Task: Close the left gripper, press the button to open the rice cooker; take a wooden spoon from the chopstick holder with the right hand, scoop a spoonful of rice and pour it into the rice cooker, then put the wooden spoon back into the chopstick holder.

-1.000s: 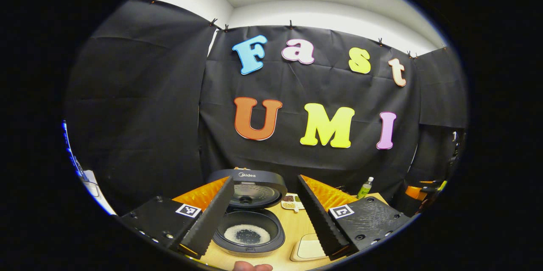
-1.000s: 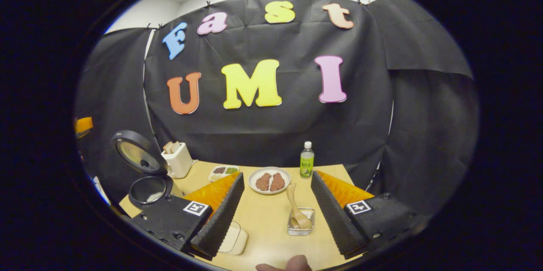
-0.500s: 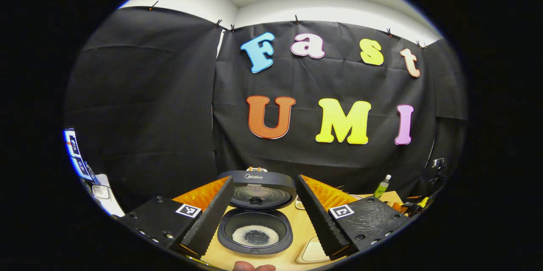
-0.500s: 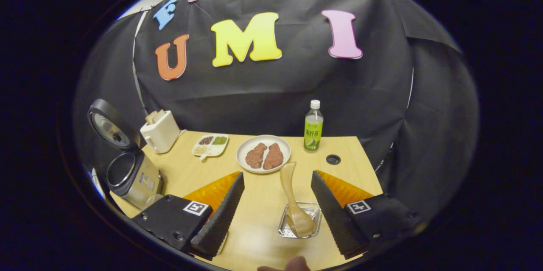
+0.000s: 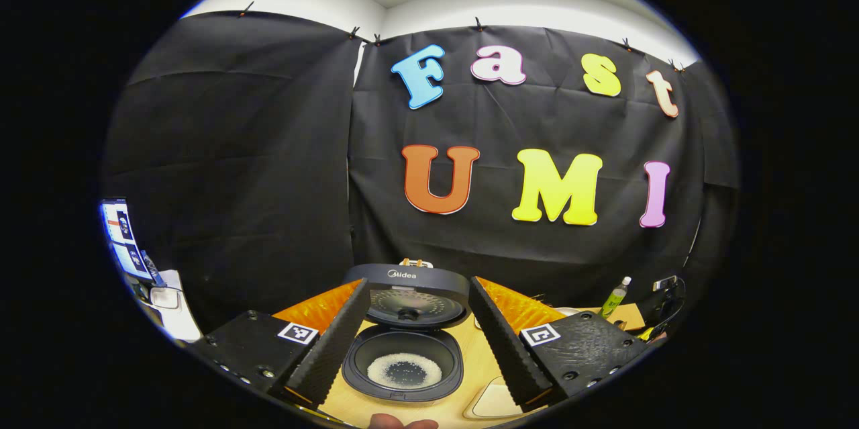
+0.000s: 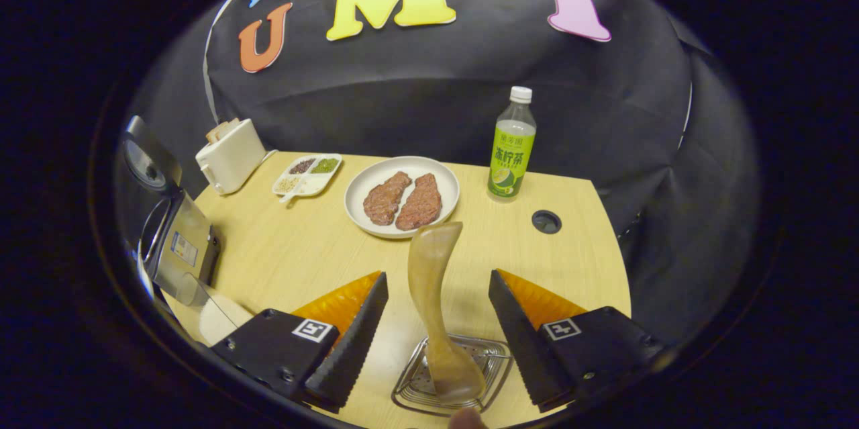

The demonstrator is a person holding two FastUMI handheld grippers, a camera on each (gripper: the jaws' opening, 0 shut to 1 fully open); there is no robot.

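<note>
Spoon [image 6: 429, 295] pale wood, upright in holder [image 6: 483, 375]; both grippers [image 6: 436, 342] [image 5: 409, 342] wide open, empty.

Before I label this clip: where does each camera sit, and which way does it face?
Left gripper view: rides the left gripper, facing the open rice cooker with rice inside, between its open jaws; a fingertip shows at the bottom edge.
Right gripper view: rides the right gripper, looking down at the wooden spoon standing in the chopstick holder, between open jaws.
Shared: the rice cooker, green bottle and table.
</note>
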